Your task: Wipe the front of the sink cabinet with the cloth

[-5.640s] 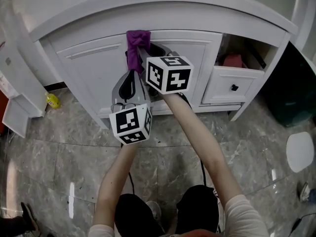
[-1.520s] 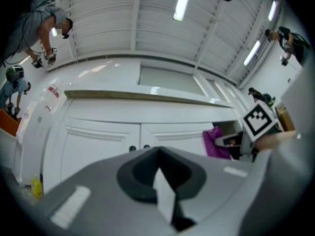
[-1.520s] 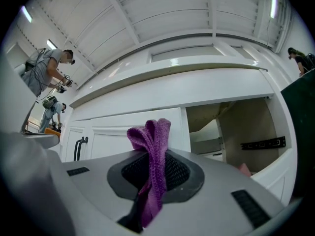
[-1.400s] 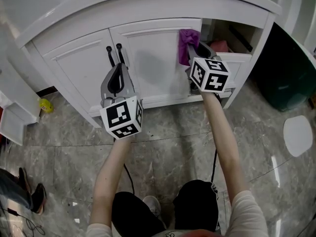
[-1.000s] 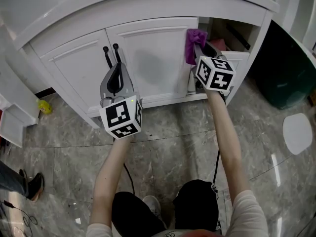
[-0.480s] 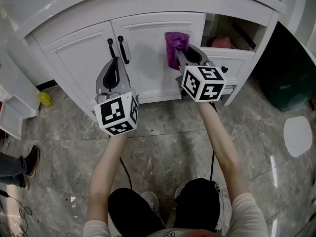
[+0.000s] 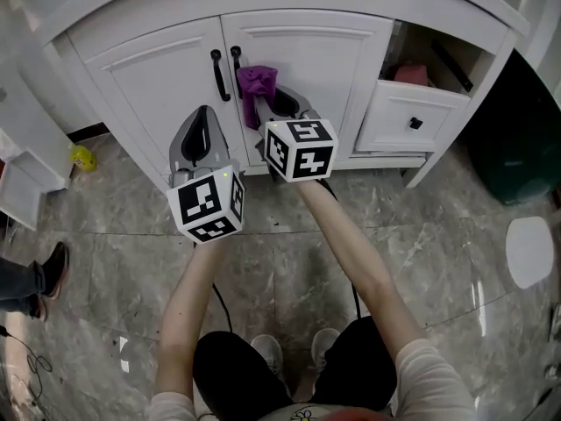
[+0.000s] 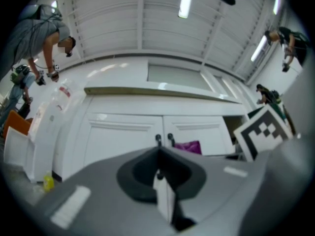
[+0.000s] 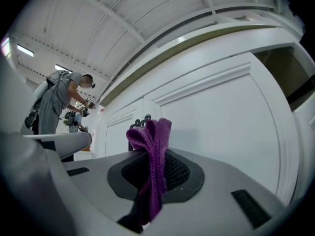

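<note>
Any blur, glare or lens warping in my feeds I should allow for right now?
Head view: sharp and evenly lit, small glare streaks on the floor. Left gripper view: heavy fisheye, black corners, ceiling light flaring, the left gripper itself soft up close. Right gripper view: same fisheye bowing the cabinet door; cloth in focus.

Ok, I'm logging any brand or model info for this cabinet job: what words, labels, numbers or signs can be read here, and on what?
No readable text in any view.
Marker cubes: black-and-white square patterns only, no letters or digits.
White unit left of the sink cabinet: a small patch with reddish marks, too blurred to read.
</note>
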`<state>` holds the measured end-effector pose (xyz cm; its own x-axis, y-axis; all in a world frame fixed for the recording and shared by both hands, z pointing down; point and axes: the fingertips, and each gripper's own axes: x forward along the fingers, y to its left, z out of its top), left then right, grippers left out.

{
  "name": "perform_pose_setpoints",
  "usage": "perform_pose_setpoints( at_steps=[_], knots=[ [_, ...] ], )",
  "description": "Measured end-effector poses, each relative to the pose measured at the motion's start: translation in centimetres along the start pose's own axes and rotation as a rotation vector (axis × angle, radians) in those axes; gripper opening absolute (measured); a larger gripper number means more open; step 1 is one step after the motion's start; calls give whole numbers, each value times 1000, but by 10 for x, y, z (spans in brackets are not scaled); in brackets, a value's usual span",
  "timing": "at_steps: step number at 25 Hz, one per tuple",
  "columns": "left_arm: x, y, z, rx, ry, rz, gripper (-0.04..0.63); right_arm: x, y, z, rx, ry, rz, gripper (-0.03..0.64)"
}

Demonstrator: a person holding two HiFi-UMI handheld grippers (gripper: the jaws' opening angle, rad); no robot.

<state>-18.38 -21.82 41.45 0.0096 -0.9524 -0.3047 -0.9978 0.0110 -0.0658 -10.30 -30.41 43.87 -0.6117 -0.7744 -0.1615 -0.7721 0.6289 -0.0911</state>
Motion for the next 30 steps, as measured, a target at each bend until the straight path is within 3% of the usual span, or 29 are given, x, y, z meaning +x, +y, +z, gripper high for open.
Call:
perform_pose_setpoints(
  at_steps=[14, 22, 30],
  knots=[
    [-1, -1, -13, -12, 19, 0, 5, 11, -16, -18, 16, -16, -43, 52],
    [-2, -6, -18, -1, 28, -7, 5, -5, -44, -13, -83, -23, -95, 52],
    [-2, -14, -20, 0, 30, -19, 5, -37, -94, -1, -165, -23, -218, 52]
  ],
)
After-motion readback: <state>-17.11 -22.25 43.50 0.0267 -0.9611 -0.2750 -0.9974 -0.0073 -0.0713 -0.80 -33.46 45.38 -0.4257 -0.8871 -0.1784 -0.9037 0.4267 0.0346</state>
